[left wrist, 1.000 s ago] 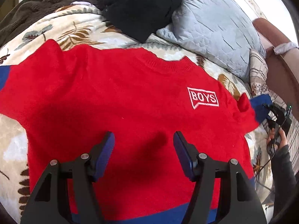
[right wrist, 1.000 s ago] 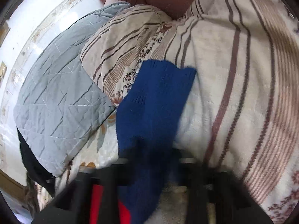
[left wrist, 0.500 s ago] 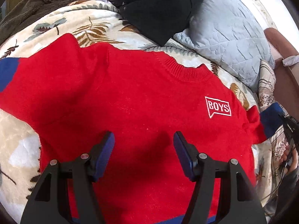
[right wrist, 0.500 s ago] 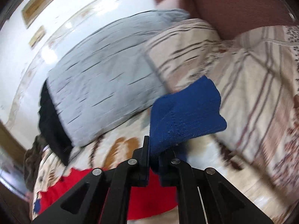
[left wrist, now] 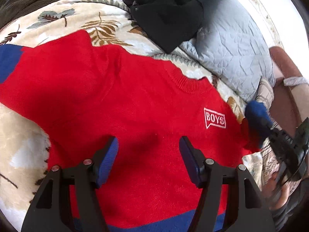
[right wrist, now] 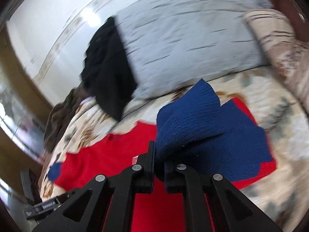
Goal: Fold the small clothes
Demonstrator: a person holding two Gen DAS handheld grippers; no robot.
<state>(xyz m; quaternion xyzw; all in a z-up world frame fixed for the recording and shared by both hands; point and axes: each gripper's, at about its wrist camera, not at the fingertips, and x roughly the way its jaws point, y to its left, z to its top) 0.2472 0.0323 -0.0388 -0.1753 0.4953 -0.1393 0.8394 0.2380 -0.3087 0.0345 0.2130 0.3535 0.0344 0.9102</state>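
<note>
Right gripper (right wrist: 159, 166): jaws clamped on the blue cuff (right wrist: 197, 127), lifted above the sweater. Left gripper (left wrist: 148, 158): jaws apart, empty, over the red sweater (left wrist: 119, 104) spread flat on the leaf-print blanket (left wrist: 58, 25). White chest label (left wrist: 214, 118) reads "BOYS".

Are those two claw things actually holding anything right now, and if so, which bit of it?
The right hand-held gripper is shut on the red sweater by its blue sleeve cuff. The left hand-held gripper stands open above the sweater, holding nothing.
</note>
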